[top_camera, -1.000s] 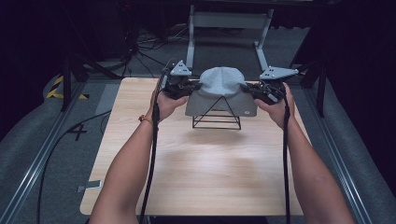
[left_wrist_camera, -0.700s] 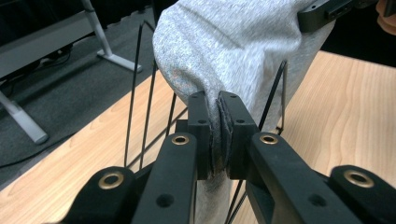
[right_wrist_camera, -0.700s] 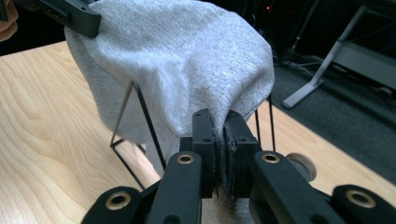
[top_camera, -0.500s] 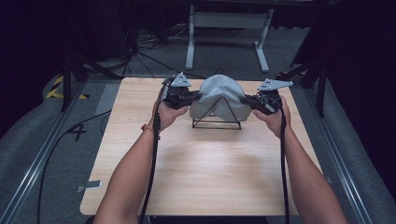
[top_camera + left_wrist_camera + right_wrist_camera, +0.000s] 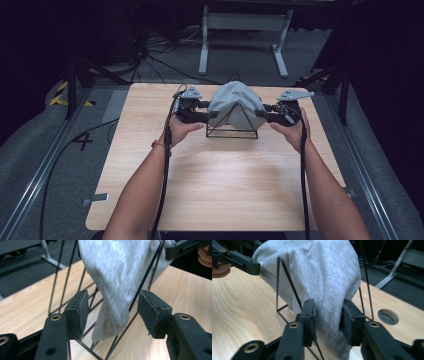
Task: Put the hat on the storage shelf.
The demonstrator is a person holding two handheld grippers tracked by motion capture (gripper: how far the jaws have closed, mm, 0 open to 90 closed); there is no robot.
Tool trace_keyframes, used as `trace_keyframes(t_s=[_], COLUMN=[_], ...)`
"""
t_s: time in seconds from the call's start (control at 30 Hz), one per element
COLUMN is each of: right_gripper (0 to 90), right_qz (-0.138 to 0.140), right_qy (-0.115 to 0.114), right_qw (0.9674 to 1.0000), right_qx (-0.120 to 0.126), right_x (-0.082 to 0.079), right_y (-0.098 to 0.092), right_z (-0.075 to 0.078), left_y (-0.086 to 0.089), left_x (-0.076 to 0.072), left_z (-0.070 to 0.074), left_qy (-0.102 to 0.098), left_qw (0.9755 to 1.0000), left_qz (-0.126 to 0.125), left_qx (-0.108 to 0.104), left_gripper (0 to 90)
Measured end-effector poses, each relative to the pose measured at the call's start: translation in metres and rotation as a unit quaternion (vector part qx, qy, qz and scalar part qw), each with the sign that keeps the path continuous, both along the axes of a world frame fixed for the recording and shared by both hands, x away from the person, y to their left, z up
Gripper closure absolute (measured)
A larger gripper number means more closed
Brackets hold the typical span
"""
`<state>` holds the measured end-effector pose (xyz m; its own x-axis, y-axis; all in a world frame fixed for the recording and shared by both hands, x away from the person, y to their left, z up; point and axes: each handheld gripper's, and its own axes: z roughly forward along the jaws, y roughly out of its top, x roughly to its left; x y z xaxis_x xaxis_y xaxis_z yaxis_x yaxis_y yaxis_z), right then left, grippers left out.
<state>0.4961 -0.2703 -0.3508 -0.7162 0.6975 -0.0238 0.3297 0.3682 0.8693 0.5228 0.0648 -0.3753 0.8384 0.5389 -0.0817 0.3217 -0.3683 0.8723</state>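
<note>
High view, grey cloth (image 5: pixel 231 102) draped over black wire rack (image 5: pixel 234 131), unlabelled

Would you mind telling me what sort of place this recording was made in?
Probably a lab or studio set up for recording, not a home: a bare wooden table on grey carpet, cables trailing across the floor, yellow-black hazard tape, and dark surroundings.

A pale wooden table (image 5: pixel 215 190) carried a black wire rack (image 5: pixel 233 131), which stood near the far edge, about midway between the left and right edges. A grey cloth (image 5: pixel 231 102) was draped over the rack. A round hole (image 5: pixel 388 316) was cut through the tabletop near the rack.
</note>
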Motion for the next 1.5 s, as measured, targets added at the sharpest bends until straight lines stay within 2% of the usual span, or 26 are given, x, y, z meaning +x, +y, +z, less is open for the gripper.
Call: trace_keyframes(t_s=[0.07,0.13,0.23,0.3,0.37,0.43,0.57,0.67,0.73,0.83,0.87,0.93,1.0,1.03,1.1,1.27,1.3,1.33,1.5], right_gripper=[58.8,58.0,60.3,70.9,80.9,84.1,85.0,85.1,85.1,85.2,85.1,85.1,84.8,84.9,84.9,85.0,85.0,85.1,85.0], right_qz=[0.010,0.006,0.000,0.004,0.005,0.004,-0.006,-0.010,-0.010,-0.013,-0.015,-0.021,-0.023,-0.025,-0.027,-0.037,-0.037,-0.035,-0.030], right_qy=[0.015,0.022,0.041,0.044,0.041,0.035,0.035,0.037,0.039,0.040,0.043,0.046,0.047,0.049,0.051,0.055,0.055,0.056,0.064], right_qw=[0.9998,0.9997,0.9991,0.9988,0.9988,0.9988,0.9978,0.9972,0.9968,0.9951,0.9948,0.9946,0.9948,0.9951,0.9951,0.9950,0.9950,0.9947,0.9939], right_qx=[-0.002,-0.010,-0.013,-0.023,-0.025,-0.034,-0.056,-0.065,-0.069,-0.090,-0.091,-0.091,-0.087,-0.082,-0.080,-0.075,-0.075,-0.079,-0.084], right_x=[0.001,0.002,0.005,0.005,0.005,0.003,0.004,0.006,0.007,0.012,0.013,0.018,0.019,0.021,0.022,0.028,0.028,0.029,0.028], right_y=[-0.001,-0.001,-0.003,-0.002,-0.001,0.000,0.000,-0.001,0.002,0.006,0.006,0.006,0.005,0.004,0.002,0.003,0.003,0.004,0.002], right_z=[-0.007,-0.013,-0.024,-0.030,-0.033,-0.035,-0.043,-0.048,-0.051,-0.056,-0.057,-0.059,-0.059,-0.059,-0.061,-0.066,-0.066,-0.066,-0.068], left_y=[-0.003,-0.008,-0.011,-0.012,-0.014,-0.015,-0.016,-0.019,-0.023,-0.026,-0.025,-0.024,-0.023,-0.023,-0.024,-0.024,-0.024,-0.025,-0.025], left_x=[0.001,0.002,0.003,0.004,0.006,0.006,0.008,0.008,0.008,0.010,0.012,0.013,0.015,0.016,0.016,0.019,0.019,0.017,0.015], left_z=[-0.004,-0.009,-0.015,-0.018,-0.020,-0.021,-0.028,-0.032,-0.035,-0.038,-0.040,-0.040,-0.041,-0.042,-0.044,-0.045,-0.045,-0.045,-0.048], left_qy=[0.006,0.009,0.015,0.016,0.009,0.006,0.009,0.008,0.006,-0.001,0.006,0.005,0.014,0.015,0.009,0.012,0.015,0.013,0.018], left_qw=[0.9999,0.9994,0.9992,0.9988,0.9982,0.9976,0.9950,0.9944,0.9927,0.9895,0.9903,0.9902,0.9918,0.9906,0.9865,0.9872,0.9867,0.9850,0.9856], left_qz=[-0.006,-0.001,-0.005,-0.005,-0.001,0.000,0.008,0.009,0.006,0.004,0.007,0.007,0.005,0.004,-0.005,-0.003,-0.004,-0.012,-0.016], left_qx=[0.014,0.032,0.036,0.045,0.060,0.069,0.099,0.105,0.120,0.144,0.139,0.140,0.127,0.136,0.164,0.159,0.162,0.172,0.167], left_gripper=[46.2,46.3,55.2,69.5,78.3,85.8,86.9,87.0,87.1,87.1,87.1,87.0,87.0,87.1,87.1,87.1,87.1,87.1,87.1])
